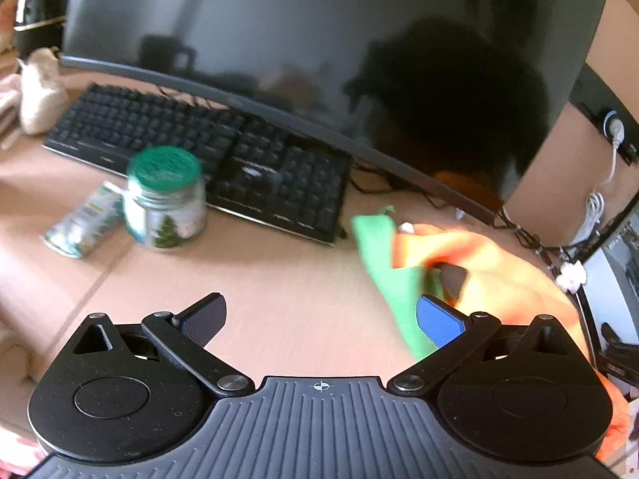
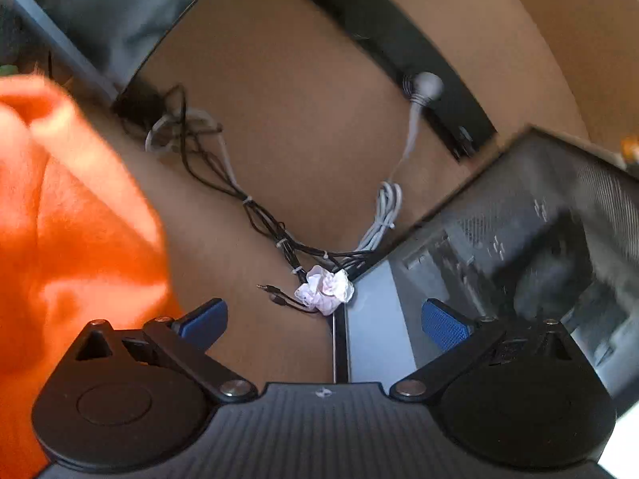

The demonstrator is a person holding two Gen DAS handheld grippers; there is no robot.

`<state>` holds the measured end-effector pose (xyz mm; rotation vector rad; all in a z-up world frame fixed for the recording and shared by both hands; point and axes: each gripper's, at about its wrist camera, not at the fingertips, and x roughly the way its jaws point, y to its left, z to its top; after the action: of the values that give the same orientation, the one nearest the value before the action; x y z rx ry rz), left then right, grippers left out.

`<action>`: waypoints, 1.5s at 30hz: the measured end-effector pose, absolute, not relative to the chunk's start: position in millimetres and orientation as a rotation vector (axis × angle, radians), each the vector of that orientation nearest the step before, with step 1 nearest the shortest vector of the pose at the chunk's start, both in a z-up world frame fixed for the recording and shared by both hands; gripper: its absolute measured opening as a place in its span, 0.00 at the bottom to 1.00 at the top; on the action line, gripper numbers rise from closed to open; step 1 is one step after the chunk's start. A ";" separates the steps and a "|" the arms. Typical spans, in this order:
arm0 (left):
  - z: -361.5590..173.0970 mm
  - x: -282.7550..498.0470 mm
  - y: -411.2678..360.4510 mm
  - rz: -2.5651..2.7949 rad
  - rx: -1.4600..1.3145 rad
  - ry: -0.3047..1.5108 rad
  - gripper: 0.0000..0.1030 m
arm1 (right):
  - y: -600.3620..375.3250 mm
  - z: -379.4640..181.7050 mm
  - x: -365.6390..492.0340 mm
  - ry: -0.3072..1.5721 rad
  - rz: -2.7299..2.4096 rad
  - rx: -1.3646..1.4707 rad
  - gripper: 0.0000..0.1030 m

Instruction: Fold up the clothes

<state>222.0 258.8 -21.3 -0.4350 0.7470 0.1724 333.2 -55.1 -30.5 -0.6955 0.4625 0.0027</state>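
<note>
Right now both of my hand-held grippers are empty with jaws spread apart: left hand-held gripper [image 1: 321,319] over bare counter [image 1: 247,275], right hand-held gripper [image 2: 324,321] aimed past the clothes at a cable bundle [image 2: 279,235] and a computer case [image 2: 519,247]. Clothes sit on the counter off to the right of my left unit, in front of the monitor [image 1: 319,48]: an orange garment [image 1: 503,275] bunched in a loose heap, with a green garment [image 1: 383,255] lying partly under its near edge. In the right wrist view the orange garment [image 2: 72,231] fills the left side, just beside my left finger. Looks fleecy and light, fully limp, so it will drape and sag, not hold shape; no breakage risk, and grip should be good on that nap. A dark patch on the orange cloth, can't tell what it is. Best hold, I reckon, is a single-layer edge or corner, pinched with each unit, then lifted apart to spread it flat. Grabbing the middle of the heap would catch several layers. Jar [image 1: 165,199] and keyboard [image 1: 207,151] are well apart from the clothes, not in the way.
</note>
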 end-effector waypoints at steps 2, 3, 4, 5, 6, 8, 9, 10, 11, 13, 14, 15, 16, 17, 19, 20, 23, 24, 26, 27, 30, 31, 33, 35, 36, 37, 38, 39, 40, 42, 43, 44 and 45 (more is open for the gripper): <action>-25.7 231.5 245.1 0.107 -0.436 0.771 1.00 | -75.6 -11.6 319.5 0.506 0.206 -0.538 1.00; -28.9 235.4 236.1 0.062 -0.429 0.785 1.00 | -84.6 -3.4 313.6 0.546 0.312 -0.468 1.00; -31.7 238.4 228.1 0.026 -0.419 0.796 1.00 | -89.9 0.2 307.3 0.569 0.398 -0.439 1.00; -33.6 240.5 221.8 0.007 -0.407 0.805 1.00 | -92.7 0.7 300.7 0.578 0.471 -0.441 1.00; -35.3 242.5 215.9 -0.007 -0.393 0.814 1.00 | -92.9 -0.1 293.8 0.571 0.523 -0.474 1.00; -38.6 245.1 208.1 -0.031 -0.381 0.829 1.00 | -82.5 -8.5 274.7 0.523 0.581 -0.643 1.00; -40.0 245.2 207.3 -0.037 -0.387 0.832 1.00 | -72.8 -17.7 265.0 0.490 0.595 -0.750 1.00; -40.0 243.6 208.4 -0.037 -0.390 0.835 1.00 | -61.4 -31.7 257.9 0.466 0.603 -0.850 1.00; -39.6 241.4 209.9 -0.035 -0.392 0.837 1.00 | -49.4 -48.0 251.8 0.450 0.610 -0.940 1.00; -37.2 234.4 214.8 -0.027 -0.392 0.835 1.00 | -25.8 -76.8 242.5 0.407 0.617 -1.085 1.00; -35.7 229.5 218.3 -0.019 -0.391 0.830 1.00 | -14.5 -86.6 241.5 0.375 0.615 -1.112 1.00; -33.7 223.4 224.4 -0.006 -0.395 0.824 1.00 | -3.1 -96.4 240.5 0.342 0.612 -1.139 1.00; -31.4 217.0 231.1 0.009 -0.399 0.817 1.00 | 8.3 -106.2 239.5 0.309 0.610 -1.166 1.00; -29.2 210.6 237.9 0.024 -0.404 0.810 1.00 | 19.7 -116.0 238.5 0.275 0.607 -1.193 1.00; -23.3 200.3 250.1 0.047 -0.409 0.790 1.00 | 42.8 -100.7 251.4 0.211 0.521 -1.072 1.00; -19.6 195.3 254.5 0.055 -0.403 0.778 1.00 | 50.9 -79.9 260.4 0.191 0.473 -0.962 1.00; -6.1 181.5 262.1 0.048 -0.357 0.726 1.00 | 56.6 -1.8 284.7 0.079 0.314 -0.674 1.00; -0.5 177.6 262.7 0.032 -0.342 0.704 1.00 | 51.9 28.4 290.0 0.033 0.259 -0.591 1.00; 12.3 174.8 260.9 -0.016 -0.332 0.668 1.00 | 44.0 84.7 295.3 -0.036 0.210 -0.487 1.00; 22.4 174.0 258.8 -0.055 -0.329 0.640 1.00 | 40.3 111.7 297.4 -0.069 0.192 -0.443 1.00; 57.9 170.7 249.7 -0.145 -0.294 0.532 1.00 | 41.6 175.2 294.6 -0.137 0.211 -0.420 1.00; 69.3 168.7 247.4 -0.163 -0.282 0.495 1.00 | 44.8 192.1 293.3 -0.153 0.219 -0.437 1.00; 95.1 162.4 245.1 -0.200 -0.267 0.415 1.00 | 56.0 215.5 288.7 -0.172 0.218 -0.511 1.00; 120.9 154.2 244.1 -0.240 -0.258 0.337 1.00 | 69.2 229.2 281.7 -0.167 0.209 -0.614 1.00; 133.3 149.1 242.6 -0.259 -0.261 0.306 1.00 | 72.9 234.9 276.9 -0.160 0.205 -0.655 1.00; 145.5 143.7 240.8 -0.279 -0.266 0.277 1.00 | 76.0 237.2 270.9 -0.154 0.205 -0.679 1.00; 154.4 140.3 238.7 -0.302 -0.271 0.258 1.00 | 78.6 237.1 264.2 -0.151 0.208 -0.688 1.00; 161.6 135.8 233.3 -0.346 -0.274 0.241 1.00 | 78.6 237.7 257.6 -0.141 0.213 -0.692 1.00; 165.3 131.8 226.1 -0.392 -0.270 0.233 1.00 | 77.3 240.4 251.7 -0.127 0.224 -0.684 1.00; 165.7 129.1 209.4 -0.463 -0.240 0.237 1.00 | 76.0 244.5 245.0 -0.102 0.245 -0.653 1.00; 164.3 129.0 199.5 -0.496 -0.217 0.244 1.00 | 76.7 245.7 241.1 -0.088 0.254 -0.638 1.00; 161.8 129.9 188.9 -0.507 -0.188 0.248 1.00 | 76.1 249.1 237.6 -0.072 0.263 -0.626 1.00; 159.0 131.0 178.1 -0.512 -0.157 0.251 1.00 | 74.6 254.0 234.3 -0.053 0.273 -0.616 1.00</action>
<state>131.0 178.1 159.0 -0.1572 0.2515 -0.5120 234.3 74.6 254.0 -0.6163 -0.0531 0.2733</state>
